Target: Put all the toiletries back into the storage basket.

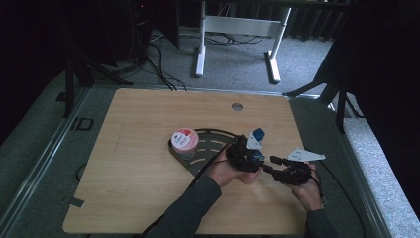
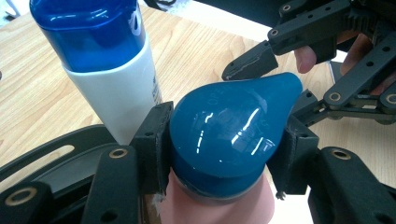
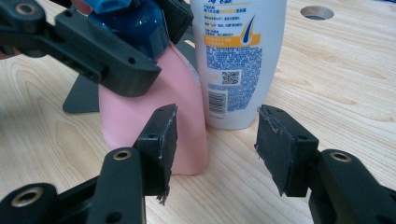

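While the left gripper [image 2: 224,154] clamps the pink bottle's [image 3: 154,121] blue cap [image 2: 231,135] to steady it, the right gripper [image 3: 215,149] waits open-jawed near its base.

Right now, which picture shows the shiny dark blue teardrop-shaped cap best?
The left gripper view: the shiny dark blue teardrop-shaped cap sits big and close, seen from above, squeezed between two black pads. In the right gripper view, the cap peeks out behind the other gripper. In the high view it is tiny.
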